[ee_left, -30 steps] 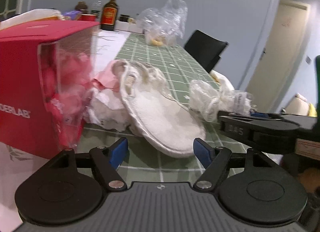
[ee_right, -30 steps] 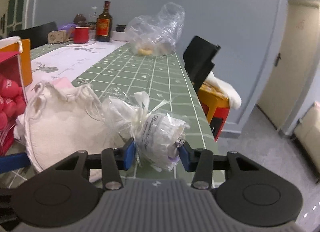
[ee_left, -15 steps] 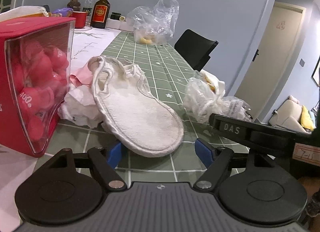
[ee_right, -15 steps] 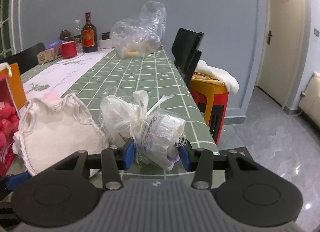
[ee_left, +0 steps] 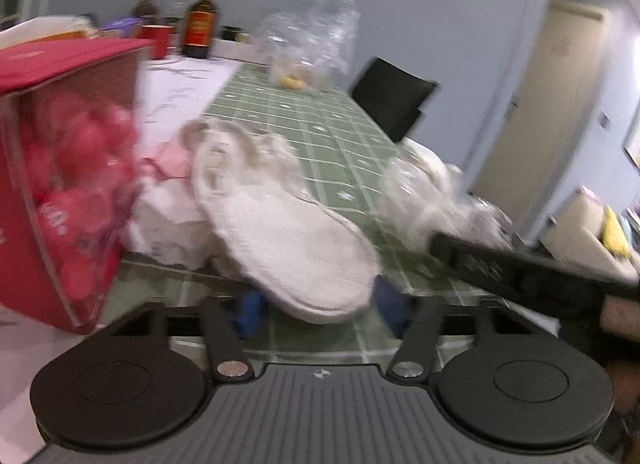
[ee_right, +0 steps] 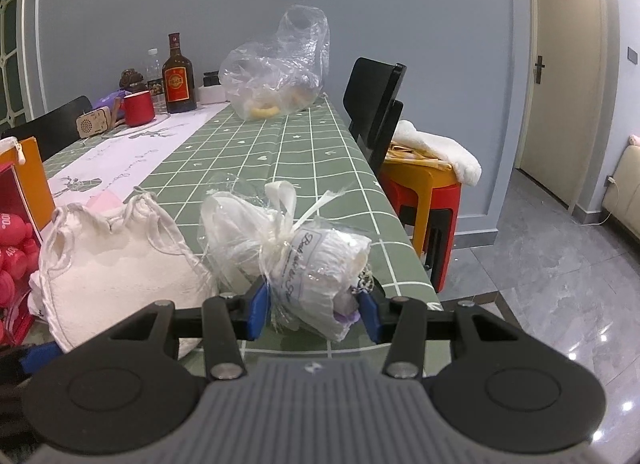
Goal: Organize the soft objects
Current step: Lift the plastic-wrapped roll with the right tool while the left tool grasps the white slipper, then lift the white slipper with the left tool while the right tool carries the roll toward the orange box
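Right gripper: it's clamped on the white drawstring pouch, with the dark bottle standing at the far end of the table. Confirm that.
Wrong thing in the grip. The right wrist view shows the right gripper clamped on the plastic-wrapped white bundle; the drawstring pouch lies beside it, nearer the red box. The dark bottle does stand at the far end of the table.

Two low wrist views, shared slipper (ee_left: 280, 232)

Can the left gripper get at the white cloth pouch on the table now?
Probably yes: the left gripper has just been closing, its fingers beside the white cloth pouch's near end; blur hides whether they press it.
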Motion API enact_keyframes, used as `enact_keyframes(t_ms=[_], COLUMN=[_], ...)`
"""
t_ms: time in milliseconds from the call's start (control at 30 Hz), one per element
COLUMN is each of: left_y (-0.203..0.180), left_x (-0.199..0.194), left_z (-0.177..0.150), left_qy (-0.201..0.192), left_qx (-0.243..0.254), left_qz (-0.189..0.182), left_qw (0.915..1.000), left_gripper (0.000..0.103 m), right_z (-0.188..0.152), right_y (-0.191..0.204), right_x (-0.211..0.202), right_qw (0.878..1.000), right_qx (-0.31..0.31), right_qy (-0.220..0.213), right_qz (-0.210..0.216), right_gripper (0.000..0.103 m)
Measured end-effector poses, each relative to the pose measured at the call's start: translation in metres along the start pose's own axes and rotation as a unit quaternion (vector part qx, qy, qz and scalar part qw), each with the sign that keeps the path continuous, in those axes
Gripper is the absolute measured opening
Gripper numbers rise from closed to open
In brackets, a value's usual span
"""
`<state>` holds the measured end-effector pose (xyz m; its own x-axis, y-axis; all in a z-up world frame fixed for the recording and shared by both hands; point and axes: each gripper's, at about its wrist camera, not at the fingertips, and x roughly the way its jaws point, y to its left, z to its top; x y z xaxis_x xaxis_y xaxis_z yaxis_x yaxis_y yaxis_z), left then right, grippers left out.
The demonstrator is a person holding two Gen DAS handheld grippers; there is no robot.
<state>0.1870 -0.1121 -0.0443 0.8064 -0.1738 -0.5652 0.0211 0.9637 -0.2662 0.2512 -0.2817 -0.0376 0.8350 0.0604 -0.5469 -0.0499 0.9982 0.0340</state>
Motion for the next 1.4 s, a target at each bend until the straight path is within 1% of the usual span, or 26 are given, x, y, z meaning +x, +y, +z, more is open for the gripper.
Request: enact_keyframes(t_ms=[33,67,100,133,200,267,300,400,533,600,633,667,700,767,867,933,1000,1100,1167,1267,1300,1333,1367,1400], left_y=[0.004,0.009,0.012,0.014,0.017,0.018,0.018,0.015,0.024,0.036,0.045,0.055,0.064,0.08,0.096,0.105,0.108,0.109,0.107,0.106,0.105,0.105,0.103,0.102], left_x=[0.001,0.003,0.003,0.004,0.003,-0.007,-0.014,-0.033,-0.066,-0.079,-0.084,-0.091,-0.097,-0.111,-0.126,-0.133,-0.137,-0.142,-0.139,-0.14,-0.139,-0.139,-0.136,-0.136], left_z=[0.0,0.001,0.001,0.003,0.004,0.004,0.004,0.0,-0.017,-0.026,-0.028,-0.03,-0.032,-0.037,-0.046,-0.052,-0.054,-0.055,-0.053,-0.054,-0.054,-0.053,-0.051,-0.051], left_qy=[-0.002,-0.001,0.0,0.003,0.005,0.012,0.021,0.043,0.05,0.061,0.068,0.076,0.082,0.082,0.071,0.066,0.059,0.055,0.052,0.051,0.049,0.048,0.047,0.045], left_qx=[-0.017,-0.032,-0.034,-0.031,-0.028,-0.033,-0.03,-0.003,0.02,0.025,0.013,0.002,-0.005,-0.014,-0.006,-0.003,0.012,0.027,0.033,0.041,0.042,0.043,0.044,0.046], left_qz=[0.006,0.007,0.005,0.004,0.008,0.046,0.055,0.059,0.031,0.01,-0.004,-0.024,-0.041,-0.057,-0.066,-0.074,-0.075,-0.072,-0.072,-0.071,-0.07,-0.067,-0.066,-0.066], left_qw=[0.9998,0.9995,0.9994,0.9995,0.9996,0.9983,0.9978,0.9973,0.9981,0.9978,0.9976,0.9968,0.9958,0.9949,0.9953,0.9951,0.9954,0.9955,0.9955,0.9953,0.9955,0.9956,0.9957,0.9957], left_gripper=[0.032,0.027,0.013,0.007,0.007,0.006,0.005,0.005,0.005,0.005,0.005,0.005,0.005,0.005,0.005,0.005,0.005,0.006,0.006,0.01,0.013,0.02,0.025,0.034], right_z=[0.0,0.0,0.0,0.0,0.0,-0.001,-0.001,-0.001,0.001,0.001,-0.001,-0.004,-0.008,-0.018,-0.035,-0.046,-0.055,-0.067,-0.073,-0.078,-0.078,-0.078,-0.077,-0.077], right_y=[0.0,0.0,0.0,-0.001,-0.001,-0.001,-0.002,-0.002,0.003,0.007,0.009,0.011,0.014,0.022,0.034,0.04,0.047,0.056,0.058,0.061,0.062,0.064,0.064,0.065], right_x=[0.0,0.0,0.0,0.001,0.0,-0.001,-0.001,-0.004,-0.018,-0.034,-0.046,-0.058,-0.071,-0.095,-0.118,-0.124,-0.125,-0.124,-0.122,-0.124,-0.124,-0.125,-0.126,-0.125], right_qw=[1.0,1.0,1.0,1.0,1.0,1.0,1.0,1.0,0.999,0.998,0.995,0.993,0.992,0.991,0.991,0.991,0.99,0.99,0.99,0.989,0.988,0.988,0.988,0.987], right_qx=[-0.001,0.0,0.002,0.003,0.003,0.005,0.006,0.011,0.027,0.052,0.069,0.071,0.065,0.045,0.004,-0.02,-0.04,-0.072,-0.086,-0.102,-0.11,-0.116,-0.119,-0.123], right_qy=[0.0,-0.001,0.0,-0.001,-0.001,-0.002,-0.002,-0.004,-0.006,-0.016,-0.028,-0.04,-0.05,-0.062,-0.054,-0.036,-0.017,0.002,0.006,0.004,0.004,0.001,0.0,0.001], right_qz=[-0.002,-0.002,-0.002,-0.001,-0.001,0.0,0.001,0.006,0.033,0.044,0.064,0.083,0.099,0.109,0.12,0.131,0.133,0.118,0.112,0.108,0.106,0.102,0.102,0.102], right_gripper=[0.047,0.047,0.047,0.047,0.047,0.047,0.047,0.046,0.046,0.046,0.046,0.046,0.046,0.046,0.046,0.046,0.046,0.046,0.046,0.047,0.05,0.051,0.053,0.059])
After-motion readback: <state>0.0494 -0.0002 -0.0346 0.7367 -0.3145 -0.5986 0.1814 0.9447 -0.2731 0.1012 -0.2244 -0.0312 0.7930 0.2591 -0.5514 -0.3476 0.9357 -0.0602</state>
